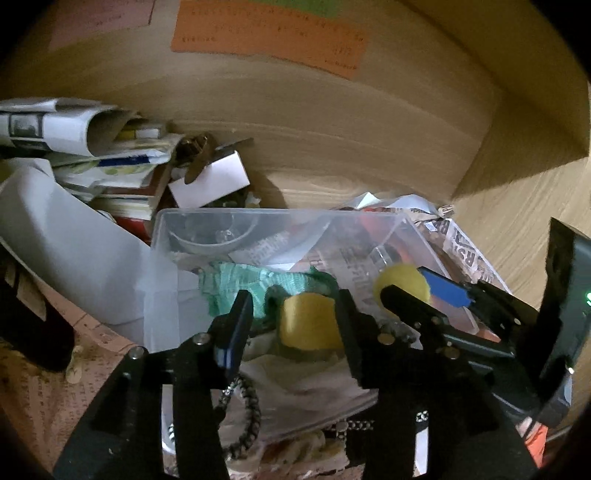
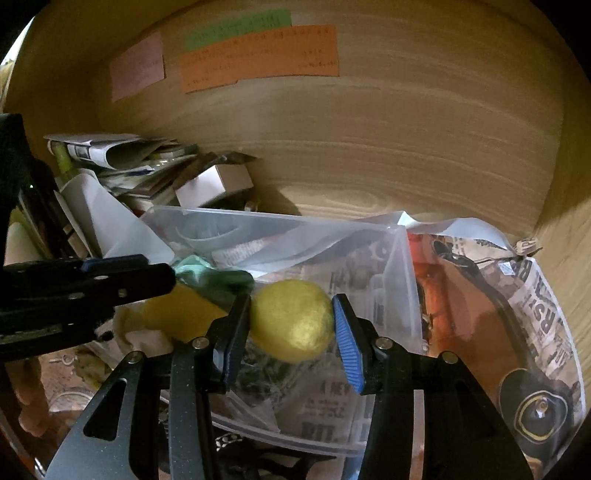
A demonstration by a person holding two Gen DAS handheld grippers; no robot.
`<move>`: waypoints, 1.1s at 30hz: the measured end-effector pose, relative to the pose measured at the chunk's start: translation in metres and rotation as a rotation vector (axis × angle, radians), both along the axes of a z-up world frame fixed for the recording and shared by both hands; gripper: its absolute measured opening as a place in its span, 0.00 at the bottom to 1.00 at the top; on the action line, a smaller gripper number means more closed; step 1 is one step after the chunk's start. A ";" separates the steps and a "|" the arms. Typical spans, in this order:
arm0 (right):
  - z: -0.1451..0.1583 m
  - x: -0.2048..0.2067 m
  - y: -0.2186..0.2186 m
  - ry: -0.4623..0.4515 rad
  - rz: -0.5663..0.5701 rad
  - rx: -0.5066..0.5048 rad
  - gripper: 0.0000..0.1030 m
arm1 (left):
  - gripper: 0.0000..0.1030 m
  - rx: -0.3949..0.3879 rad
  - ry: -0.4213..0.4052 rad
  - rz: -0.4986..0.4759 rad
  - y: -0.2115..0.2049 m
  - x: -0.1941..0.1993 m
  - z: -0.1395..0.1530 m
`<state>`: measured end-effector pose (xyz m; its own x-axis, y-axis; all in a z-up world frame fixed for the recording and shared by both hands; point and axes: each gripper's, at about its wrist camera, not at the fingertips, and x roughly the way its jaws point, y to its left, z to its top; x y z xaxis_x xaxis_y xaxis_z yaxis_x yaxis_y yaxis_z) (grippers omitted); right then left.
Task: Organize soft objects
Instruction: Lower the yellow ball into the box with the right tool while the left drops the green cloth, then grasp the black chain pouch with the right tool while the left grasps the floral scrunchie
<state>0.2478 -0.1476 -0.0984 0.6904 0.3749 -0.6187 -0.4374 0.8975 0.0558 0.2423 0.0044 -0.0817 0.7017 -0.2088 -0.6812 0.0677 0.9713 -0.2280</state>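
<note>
Right gripper (image 2: 291, 325) pinched a yellow felt ball (image 2: 293, 319) above the clear plastic bin (image 2: 402, 295). Left gripper (image 1: 295, 321), just beside, looked pressed on a second yellow ball (image 1: 308, 323), its far side hidden. Likely trouble: fingers colliding, or a ball slipping among newspaper (image 2: 546, 314) beyond the bin.

Background items: an orange rectangular paper note (image 2: 258, 57), a green paper note (image 2: 238, 29) just above it and a pink paper note (image 2: 137, 66) to its left are fixed to the wooden back panel (image 2: 369, 147) (writing illegible). A pile of folded papers and booklets (image 1: 85, 147) lies at left, a small white cardboard box (image 1: 210, 181) beside it. Printed newspaper sheets (image 2: 535, 314) lie at right.
</note>
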 end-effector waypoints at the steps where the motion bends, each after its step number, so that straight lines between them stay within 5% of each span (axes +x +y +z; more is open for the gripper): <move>1: 0.000 0.001 0.000 0.004 0.000 -0.001 0.41 | 0.48 0.002 -0.007 -0.002 0.000 -0.003 0.002; 7: 0.003 -0.002 -0.005 0.016 -0.003 0.012 0.56 | 0.63 0.034 -0.083 -0.002 0.001 -0.028 0.022; 19: 0.041 -0.051 -0.022 -0.111 0.014 0.059 0.78 | 0.92 0.085 -0.196 -0.003 0.000 -0.091 0.043; 26: 0.036 -0.079 -0.025 -0.109 0.067 0.079 0.81 | 0.96 0.077 -0.139 0.013 0.010 -0.105 0.016; 33: 0.002 -0.084 -0.020 -0.013 0.103 0.056 0.81 | 0.96 0.058 -0.024 0.054 0.027 -0.098 -0.027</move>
